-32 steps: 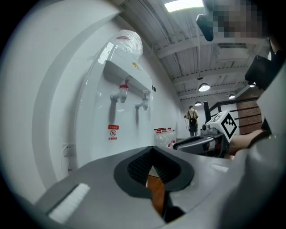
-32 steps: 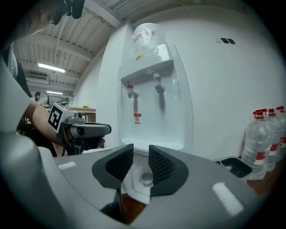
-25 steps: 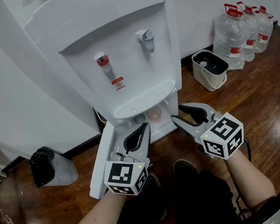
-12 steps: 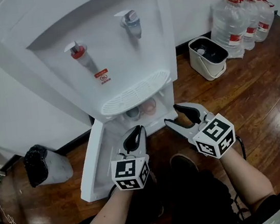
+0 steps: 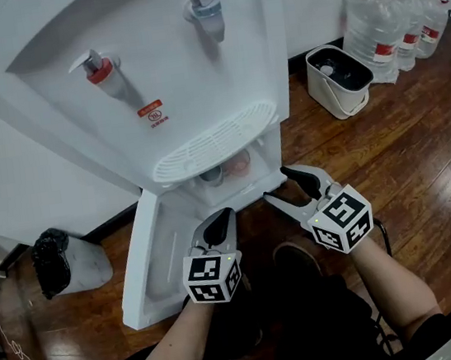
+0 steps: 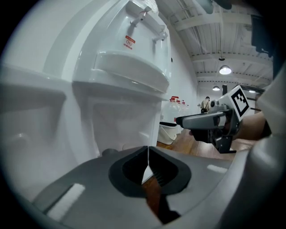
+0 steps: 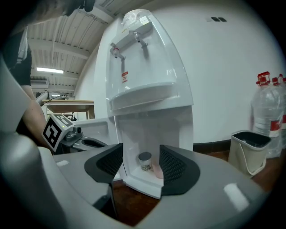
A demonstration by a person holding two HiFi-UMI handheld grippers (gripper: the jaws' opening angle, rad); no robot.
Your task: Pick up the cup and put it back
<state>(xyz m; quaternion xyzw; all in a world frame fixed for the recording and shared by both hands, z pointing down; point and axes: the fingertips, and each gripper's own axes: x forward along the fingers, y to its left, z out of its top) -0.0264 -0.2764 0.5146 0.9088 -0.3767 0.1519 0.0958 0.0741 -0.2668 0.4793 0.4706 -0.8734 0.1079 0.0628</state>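
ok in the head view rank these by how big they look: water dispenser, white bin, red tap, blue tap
1. water dispenser, by far
2. white bin
3. red tap and blue tap look about alike, so no order between them

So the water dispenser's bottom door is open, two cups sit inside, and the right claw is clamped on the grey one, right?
Only the grip is wrong. The right gripper view shows the right claw empty, its jaws apart and just opening wider, with the grey cup farther off inside. The door is open; a pink cup stands beside the grey one.
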